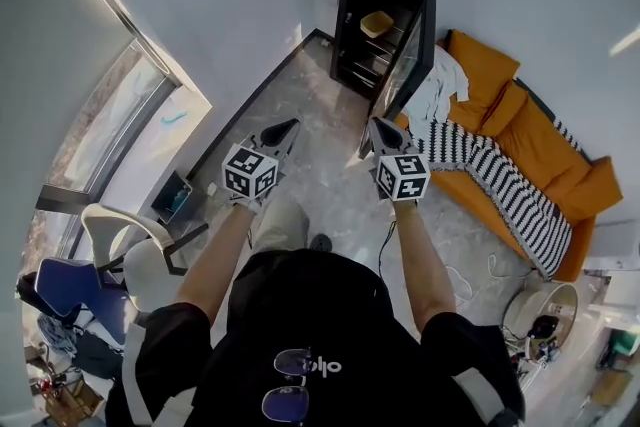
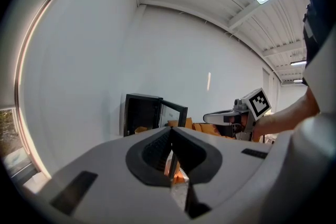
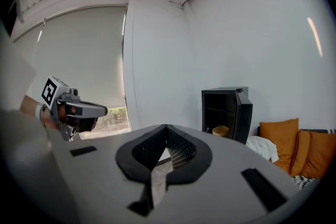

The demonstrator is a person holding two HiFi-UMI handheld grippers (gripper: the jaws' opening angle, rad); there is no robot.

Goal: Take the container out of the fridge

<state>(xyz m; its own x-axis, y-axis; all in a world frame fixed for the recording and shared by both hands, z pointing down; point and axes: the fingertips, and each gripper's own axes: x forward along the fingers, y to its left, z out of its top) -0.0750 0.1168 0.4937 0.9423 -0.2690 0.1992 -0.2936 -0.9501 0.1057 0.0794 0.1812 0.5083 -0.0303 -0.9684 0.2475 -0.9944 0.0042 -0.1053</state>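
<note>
A small black fridge [image 1: 385, 10] stands against the far wall with its door [image 1: 405, 65] swung open. On an upper shelf inside sits a yellow container [image 1: 377, 23]. It also shows as the container [image 3: 221, 130] in the right gripper view and, partly hidden, as the container [image 2: 140, 129] in the left gripper view. My left gripper [image 1: 290, 127] and right gripper [image 1: 376, 125] are held side by side at waist height, well short of the fridge. Both point towards it, shut and empty. Each gripper view shows the other: right gripper [image 2: 220, 117], left gripper [image 3: 79, 110].
An orange sofa [image 1: 520, 155] with a striped blanket [image 1: 490, 175] and a white cloth [image 1: 435, 90] stands right of the fridge. A white chair [image 1: 120, 245] and a window are at the left. A round basket [image 1: 545, 315] sits at the lower right. Marble floor [image 1: 320, 125] lies between me and the fridge.
</note>
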